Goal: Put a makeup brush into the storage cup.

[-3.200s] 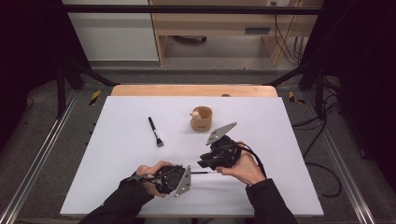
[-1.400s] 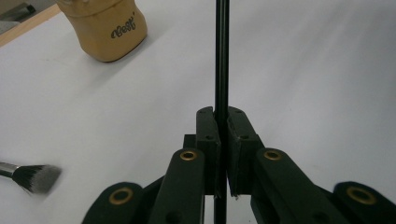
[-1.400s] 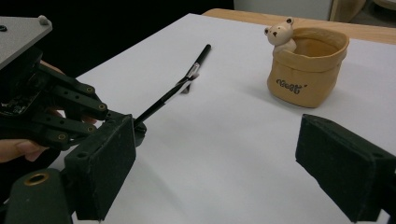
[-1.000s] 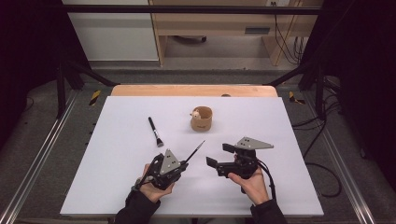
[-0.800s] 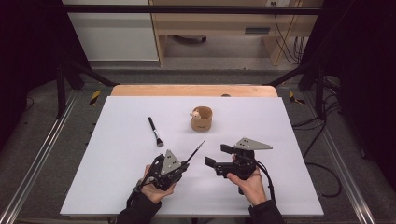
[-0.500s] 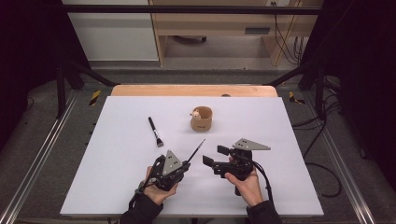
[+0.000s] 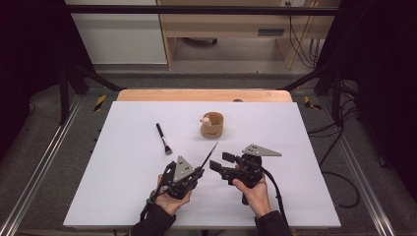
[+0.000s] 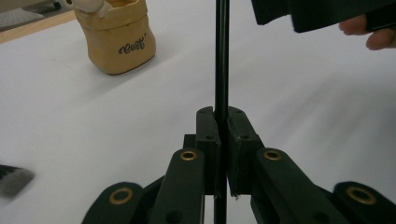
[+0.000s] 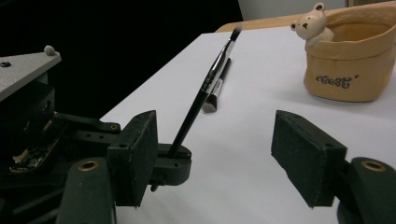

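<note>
The thin brush (image 7: 210, 153) is low in the middle of the high view, pinched at its lower end between the pressed jaws of the left gripper (image 7: 193, 174), with its tip pointing up and right toward the tan bear pouch (image 7: 212, 125). The right gripper (image 7: 220, 166), just right of it, has its jaws spread with nothing between them, and they have just been closing. A second brush (image 7: 163, 139) lies flat on the white table (image 7: 295, 162) at the upper left of the hands.

I hold the left gripper (image 7: 196, 172) near the table's front edge, jaws clamped tight and angled up toward the far right. My right gripper (image 7: 220, 162) sits just beside it, jaws apart and just now narrowing, nothing between them.
</note>
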`<state>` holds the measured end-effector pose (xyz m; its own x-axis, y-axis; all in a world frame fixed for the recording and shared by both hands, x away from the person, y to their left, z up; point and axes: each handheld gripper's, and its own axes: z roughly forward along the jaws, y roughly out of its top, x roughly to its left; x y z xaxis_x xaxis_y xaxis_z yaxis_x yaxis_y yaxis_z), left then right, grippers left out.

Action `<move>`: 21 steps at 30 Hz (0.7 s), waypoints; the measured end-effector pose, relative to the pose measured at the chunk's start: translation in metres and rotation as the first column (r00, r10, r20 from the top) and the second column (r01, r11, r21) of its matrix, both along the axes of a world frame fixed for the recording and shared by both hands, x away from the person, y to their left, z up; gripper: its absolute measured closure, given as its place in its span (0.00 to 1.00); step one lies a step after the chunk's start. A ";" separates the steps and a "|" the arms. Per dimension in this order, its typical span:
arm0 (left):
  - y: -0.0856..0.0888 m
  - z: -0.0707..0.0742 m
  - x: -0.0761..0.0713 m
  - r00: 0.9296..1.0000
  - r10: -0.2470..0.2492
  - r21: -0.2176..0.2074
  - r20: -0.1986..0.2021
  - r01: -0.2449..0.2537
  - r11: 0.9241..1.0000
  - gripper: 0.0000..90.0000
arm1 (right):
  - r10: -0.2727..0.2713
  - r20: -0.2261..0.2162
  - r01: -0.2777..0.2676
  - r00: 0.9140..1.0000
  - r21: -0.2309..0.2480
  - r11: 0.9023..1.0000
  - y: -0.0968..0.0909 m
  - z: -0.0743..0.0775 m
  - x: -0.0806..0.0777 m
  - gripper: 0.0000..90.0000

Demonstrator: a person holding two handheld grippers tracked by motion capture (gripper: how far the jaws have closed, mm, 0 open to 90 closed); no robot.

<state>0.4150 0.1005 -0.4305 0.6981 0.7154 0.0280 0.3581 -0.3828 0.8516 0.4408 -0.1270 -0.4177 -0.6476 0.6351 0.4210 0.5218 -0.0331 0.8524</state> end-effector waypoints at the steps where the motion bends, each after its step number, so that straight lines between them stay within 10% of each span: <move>1: -0.001 0.000 0.000 1.000 -0.002 -0.001 0.003 0.002 1.000 0.94 | 0.003 0.002 -0.003 1.000 0.010 1.000 0.000 0.000 0.001 0.37; 21: -0.010 -0.001 -0.002 1.000 0.005 -0.058 -0.007 -0.006 0.998 0.94 | -0.002 -0.016 0.003 1.000 0.092 0.996 0.006 -0.002 0.002 0.60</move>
<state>0.4127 0.0900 -0.4310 0.6942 0.7195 -0.0182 0.3658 -0.3309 0.8699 0.4426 -0.1209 -0.4198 -0.6388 0.5947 0.4881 0.5349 -0.1128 0.8374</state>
